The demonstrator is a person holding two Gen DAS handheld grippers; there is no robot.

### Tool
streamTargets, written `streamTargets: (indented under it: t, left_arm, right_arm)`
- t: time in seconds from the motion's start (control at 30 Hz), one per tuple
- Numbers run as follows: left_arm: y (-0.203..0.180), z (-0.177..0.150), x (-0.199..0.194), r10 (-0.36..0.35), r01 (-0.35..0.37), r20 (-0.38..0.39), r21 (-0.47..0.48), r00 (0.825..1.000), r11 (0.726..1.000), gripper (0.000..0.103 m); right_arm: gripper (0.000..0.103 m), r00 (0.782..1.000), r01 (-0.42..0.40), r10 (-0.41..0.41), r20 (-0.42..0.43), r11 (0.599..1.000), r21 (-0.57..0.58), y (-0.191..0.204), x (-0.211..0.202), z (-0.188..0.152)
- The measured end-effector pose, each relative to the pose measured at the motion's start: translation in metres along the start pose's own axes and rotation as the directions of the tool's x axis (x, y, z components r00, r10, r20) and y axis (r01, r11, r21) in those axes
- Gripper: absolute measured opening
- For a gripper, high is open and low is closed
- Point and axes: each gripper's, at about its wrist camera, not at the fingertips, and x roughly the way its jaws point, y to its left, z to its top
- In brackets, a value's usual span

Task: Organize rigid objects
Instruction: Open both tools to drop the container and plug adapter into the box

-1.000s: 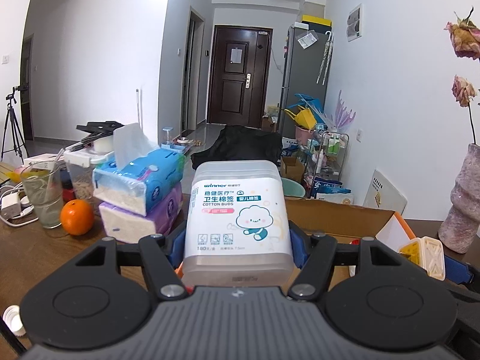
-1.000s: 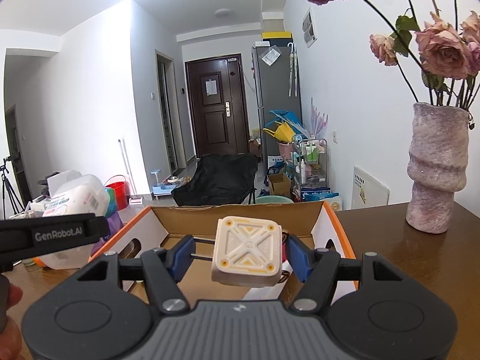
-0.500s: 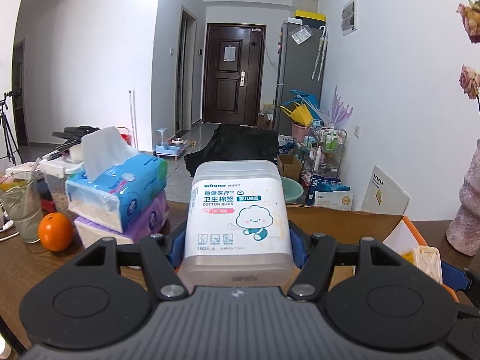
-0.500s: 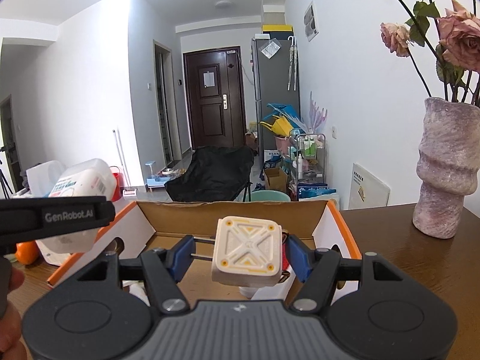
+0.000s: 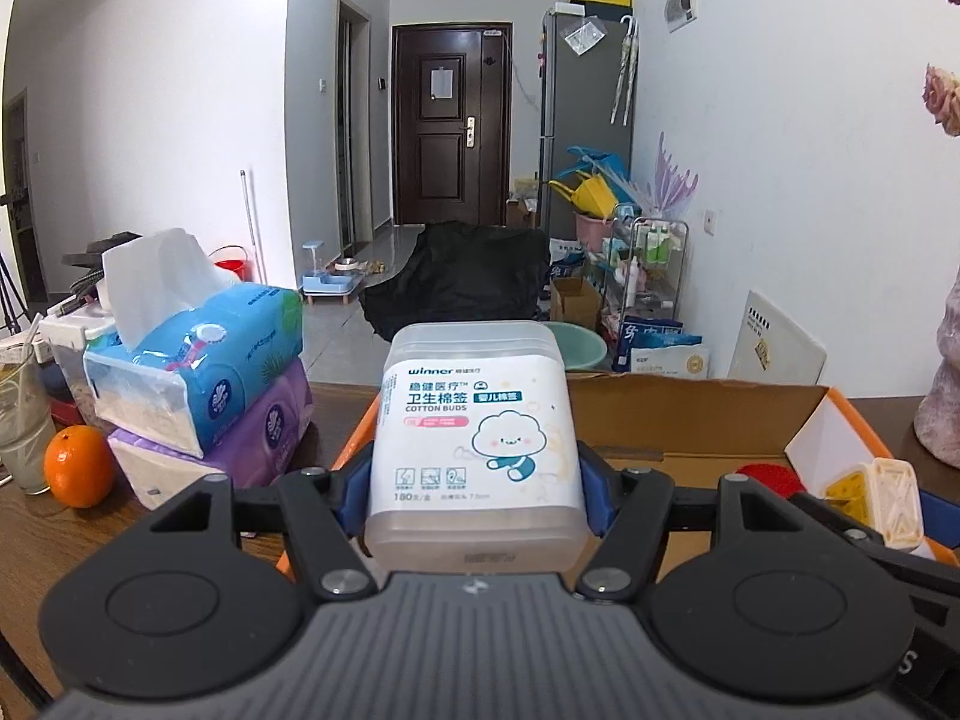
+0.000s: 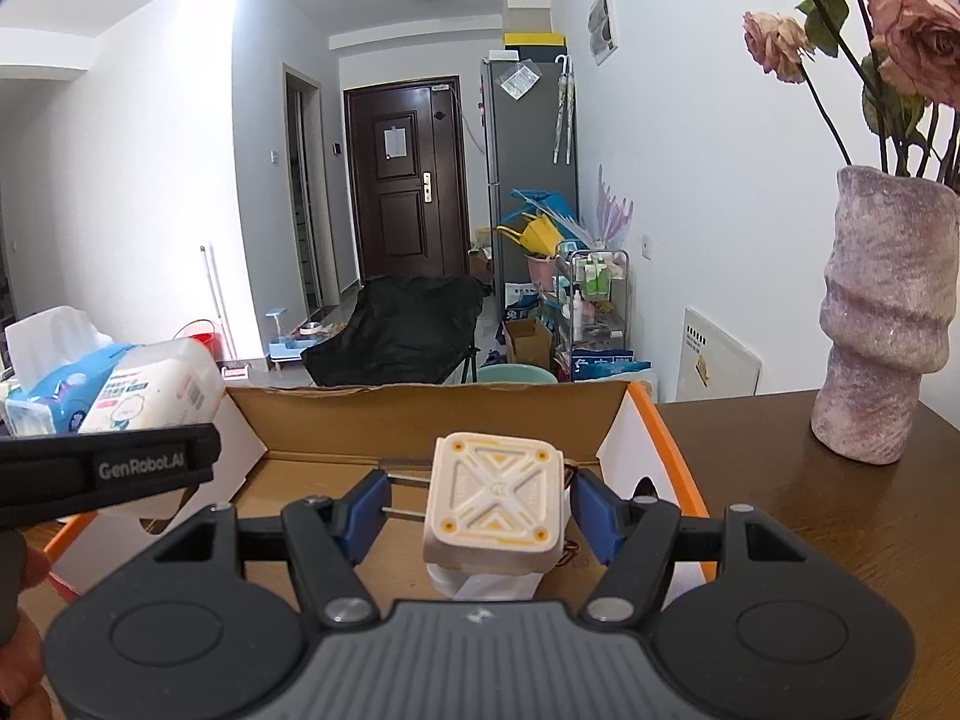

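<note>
My left gripper [image 5: 474, 495] is shut on a clear cotton buds box [image 5: 474, 444] with a white label and holds it upright over the left edge of an open cardboard box [image 5: 708, 414]. My right gripper [image 6: 480, 516] is shut on a cream charger plug [image 6: 495, 507] with yellow marks, its two prongs pointing left, held above the cardboard box [image 6: 420, 420]. The plug also shows in the left wrist view [image 5: 876, 498]. The cotton buds box also shows in the right wrist view [image 6: 150, 390]. A red object [image 5: 768, 477] lies inside the cardboard box.
Two stacked tissue packs [image 5: 198, 372] stand left of the cardboard box, with an orange [image 5: 78, 465] and a glass [image 5: 21, 426] further left. A rough pink vase [image 6: 882, 324] with dried roses stands on the wooden table [image 6: 810, 510] to the right.
Both grippers have moved forward and slightly right over the cardboard box, each keeping hold of its object. The tissue packs and orange have shifted left in the left wrist view.
</note>
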Motion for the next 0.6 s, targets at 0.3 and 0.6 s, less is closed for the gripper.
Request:
streamTargets:
  t: [0.3,0.6]
  left_arm:
    - [0.018,0.003,-0.012,0.038,-0.038,0.038,-0.015,0.999,0.999,0.103]
    - [0.04,0.007,-0.013,0.074,-0.073,0.018,-0.06,0.997,0.996,0.103]
  right_arm:
    - [0.092,1.0,0.027,-0.027,0.009,1.0,0.003,-0.001,-0.006,0.005]
    - [0.103,0.999,0.034,-0.034,0.001,0.999,-0.008,0.0,-0.006,0.005]
